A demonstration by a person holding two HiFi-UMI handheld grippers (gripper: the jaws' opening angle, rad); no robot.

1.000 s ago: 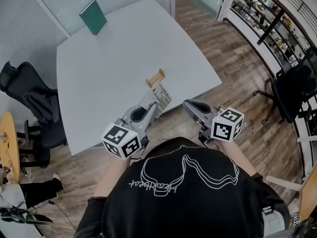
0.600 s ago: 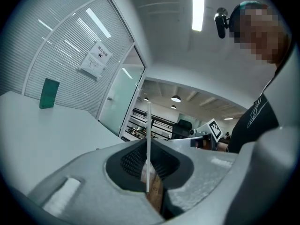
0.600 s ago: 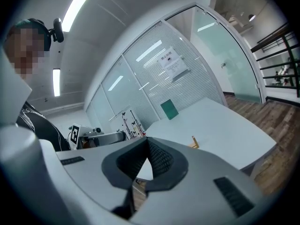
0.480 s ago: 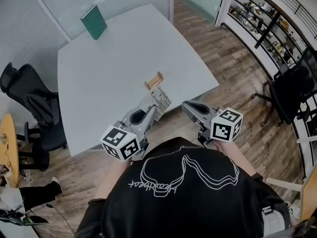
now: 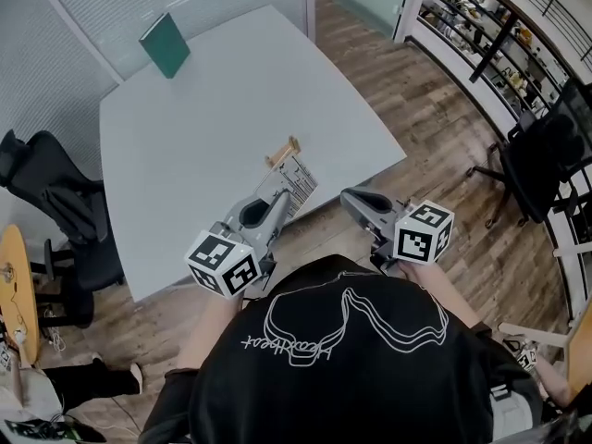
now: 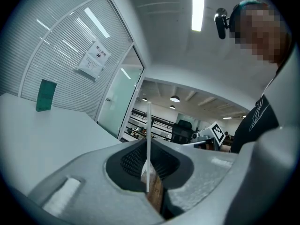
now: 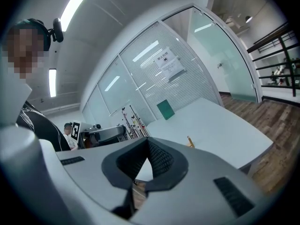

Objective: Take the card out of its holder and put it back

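A white printed card [image 5: 297, 178] is pinched at its near end by my left gripper [image 5: 281, 198], which is shut on it. The card hangs above the grey table [image 5: 185, 146], just short of the small wooden card holder [image 5: 281, 151], whose slot is empty. In the left gripper view the card [image 6: 148, 135] shows edge-on, standing upright between the black pads [image 6: 133, 161]. My right gripper [image 5: 352, 196] hovers to the right, beyond the table's near edge and over the floor. Its jaws are shut with nothing in them, as the right gripper view [image 7: 137, 184] shows. The holder [image 7: 190, 141] shows small in that view.
A green book [image 5: 165, 44] stands at the table's far edge against the glass wall. A black office chair [image 5: 51, 202] is left of the table and another [image 5: 546, 160] at the right. Shelves [image 5: 481, 35] line the far right, over wooden floor [image 5: 435, 137].
My left gripper has risen a little with the card still in it. The right gripper has kept still.
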